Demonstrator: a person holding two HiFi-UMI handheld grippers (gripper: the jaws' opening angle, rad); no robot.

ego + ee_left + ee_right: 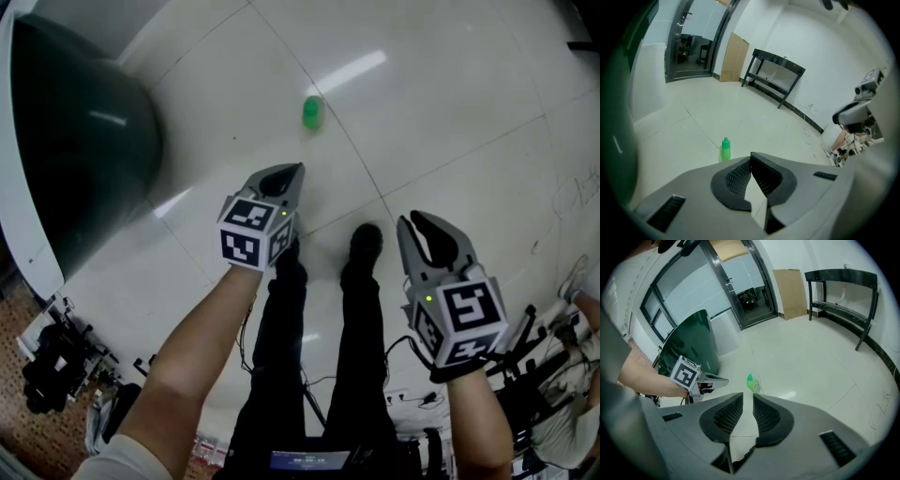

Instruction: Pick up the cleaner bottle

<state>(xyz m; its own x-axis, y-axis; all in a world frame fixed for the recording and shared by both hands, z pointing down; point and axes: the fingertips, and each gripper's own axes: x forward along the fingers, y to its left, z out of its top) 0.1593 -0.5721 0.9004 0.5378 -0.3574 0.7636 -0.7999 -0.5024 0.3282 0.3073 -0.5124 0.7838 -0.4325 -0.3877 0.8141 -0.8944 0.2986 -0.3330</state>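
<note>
Standing upright and alone on the floor of glossy pale square tiles with thin dark seams: a small green plastic bottle, round-bodied with a narrower conical cap, far ahead of both claws and touched by neither. Nearer, on the left, the left claw of smooth grey moulded plastic, tapering to a point; seen from its own camera, tips pressed together, black pads with a fine dotted grip texture, only a wedge of floor below the tips, nothing held. On its back, a white cube with black square markers. On the right, the right claw, same grey shell and dotted black pads, drawn in to a narrow slit with bare tile showing through, gripping nothing. Just beyond the slit in the right gripper view, the bottle again, slightly right of the gap. At far left, a large dark green shape, curved and shiny. Between the claws, black shoes. Against the far white wall, a black bench with slanted legs and a flat brown board leaning beside a dark-framed glass door.
</note>
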